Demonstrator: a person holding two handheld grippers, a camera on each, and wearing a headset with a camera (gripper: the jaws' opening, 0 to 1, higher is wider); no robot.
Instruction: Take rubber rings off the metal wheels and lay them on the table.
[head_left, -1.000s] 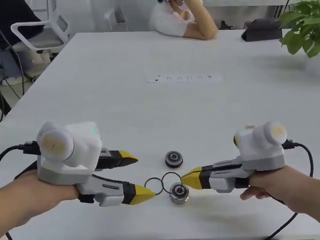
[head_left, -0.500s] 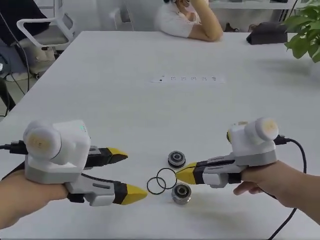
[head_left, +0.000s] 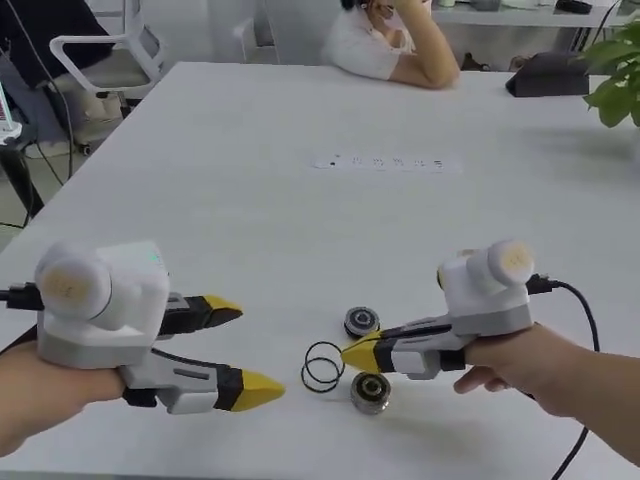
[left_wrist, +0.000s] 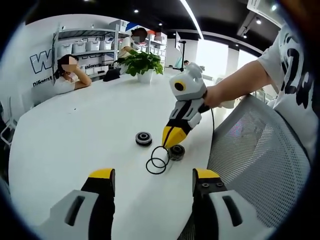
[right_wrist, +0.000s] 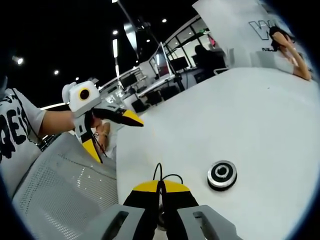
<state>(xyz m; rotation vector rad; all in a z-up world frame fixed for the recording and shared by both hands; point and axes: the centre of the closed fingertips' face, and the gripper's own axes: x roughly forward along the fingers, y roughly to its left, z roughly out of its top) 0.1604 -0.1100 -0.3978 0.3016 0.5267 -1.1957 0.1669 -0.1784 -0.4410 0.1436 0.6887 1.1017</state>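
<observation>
Two black rubber rings (head_left: 322, 366) are seen lying overlapped on the white table (head_left: 300, 210), off the wheels, btw. the two grippers. The R gripper (head_left: 352, 353) is held clenched, jaws pressed together w/ no gap, and its yellow tip is set against the edge of one ring; whether that ring is actually pinched can't be told. The L gripper (head_left: 240, 347) is held released, jaws spread wide, near the rings but apart from them. One metal wheel (head_left: 371, 392) is sat just beside the rings, below the R gripper's tip. A 2nd wheel (head_left: 362, 321) is placed near, a bit further back.
</observation>
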